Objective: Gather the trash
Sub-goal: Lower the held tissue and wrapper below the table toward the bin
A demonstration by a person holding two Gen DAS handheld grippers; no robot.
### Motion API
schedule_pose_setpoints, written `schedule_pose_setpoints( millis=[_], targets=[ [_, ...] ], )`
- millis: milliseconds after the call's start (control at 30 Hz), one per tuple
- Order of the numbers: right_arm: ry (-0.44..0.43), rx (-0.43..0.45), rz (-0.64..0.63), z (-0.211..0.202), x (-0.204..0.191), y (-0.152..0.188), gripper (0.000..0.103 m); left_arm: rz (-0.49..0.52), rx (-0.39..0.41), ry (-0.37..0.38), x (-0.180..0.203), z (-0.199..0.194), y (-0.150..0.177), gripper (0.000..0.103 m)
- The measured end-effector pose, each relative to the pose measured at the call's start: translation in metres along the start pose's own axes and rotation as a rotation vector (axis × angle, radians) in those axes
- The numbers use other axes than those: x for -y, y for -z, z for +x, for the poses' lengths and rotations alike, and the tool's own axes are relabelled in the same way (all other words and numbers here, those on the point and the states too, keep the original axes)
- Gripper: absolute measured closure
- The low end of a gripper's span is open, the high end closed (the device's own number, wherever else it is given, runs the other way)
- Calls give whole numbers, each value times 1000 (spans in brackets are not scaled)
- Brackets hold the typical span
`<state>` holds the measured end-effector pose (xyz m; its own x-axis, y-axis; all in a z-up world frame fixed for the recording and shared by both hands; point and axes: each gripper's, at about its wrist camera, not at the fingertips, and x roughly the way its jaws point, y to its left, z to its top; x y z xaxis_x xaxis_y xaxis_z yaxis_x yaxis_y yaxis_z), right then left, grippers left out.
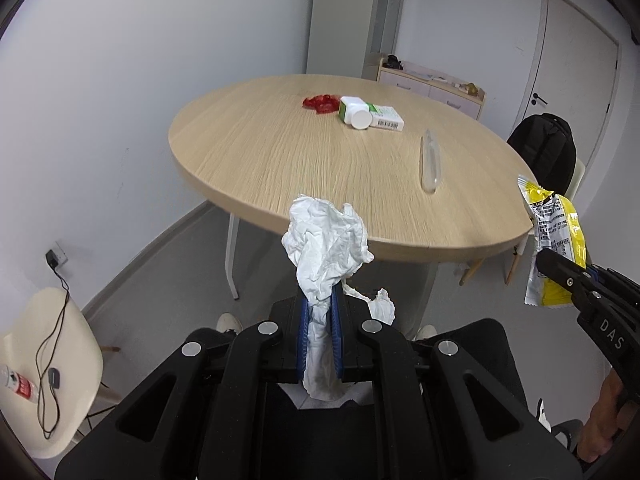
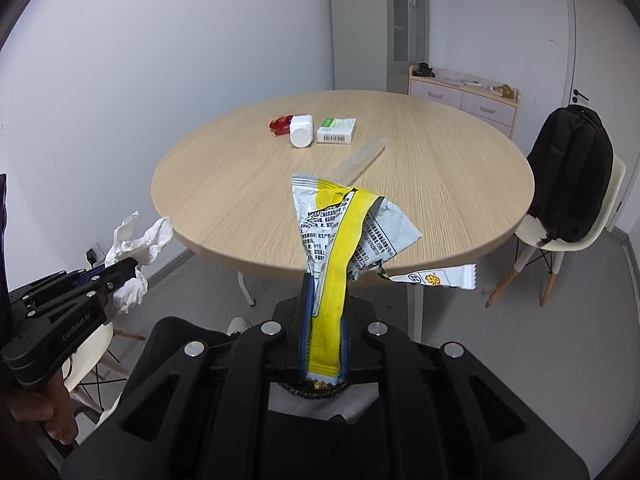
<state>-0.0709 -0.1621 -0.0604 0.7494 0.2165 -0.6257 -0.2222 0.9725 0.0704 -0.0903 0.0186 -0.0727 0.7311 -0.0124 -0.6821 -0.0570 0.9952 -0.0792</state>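
Observation:
My left gripper (image 1: 320, 300) is shut on a crumpled white tissue (image 1: 326, 240), held in the air off the near edge of the round wooden table (image 1: 280, 168). The right gripper (image 2: 325, 284) is shut on a torn yellow-and-white snack wrapper (image 2: 344, 224), also off the table's near edge. Each gripper shows in the other's view: the right gripper (image 1: 548, 260) with the wrapper (image 1: 556, 232), the left gripper (image 2: 128, 268) with the tissue (image 2: 136, 248). On the table lie a red wrapper (image 1: 320, 103), a white bottle (image 1: 354, 112) on its side, a small white-and-green box (image 1: 384, 117) and a clear plastic tube (image 1: 430, 160).
A white chair (image 1: 48, 360) with a cable and a small tube stands at the lower left. Another chair bears a black backpack (image 2: 572, 176) at the right. A pink-fronted cabinet (image 2: 464, 98) and a door (image 2: 600, 40) are at the back. Grey floor lies below the table.

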Motion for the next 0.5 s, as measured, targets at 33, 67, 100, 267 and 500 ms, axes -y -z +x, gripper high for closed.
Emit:
schedule_pose_setpoints(
  millis=[33, 67, 100, 267, 500],
  targets=[
    [3, -3, -1, 0, 0, 3, 93, 3, 1, -3, 0, 0, 2, 94],
    [7, -5, -1, 0, -1, 8, 93, 5, 4, -9, 0, -2, 5, 94],
    [11, -8, -2, -1, -1, 12, 93, 6, 5, -12, 0, -2, 8, 94],
    [22, -33, 4, 2, 0, 32, 93, 9, -11, -5, 1, -3, 21, 94],
    [31, -61, 13, 6, 2, 56, 93, 24, -39, -7, 0, 1, 38, 94]
  ],
)
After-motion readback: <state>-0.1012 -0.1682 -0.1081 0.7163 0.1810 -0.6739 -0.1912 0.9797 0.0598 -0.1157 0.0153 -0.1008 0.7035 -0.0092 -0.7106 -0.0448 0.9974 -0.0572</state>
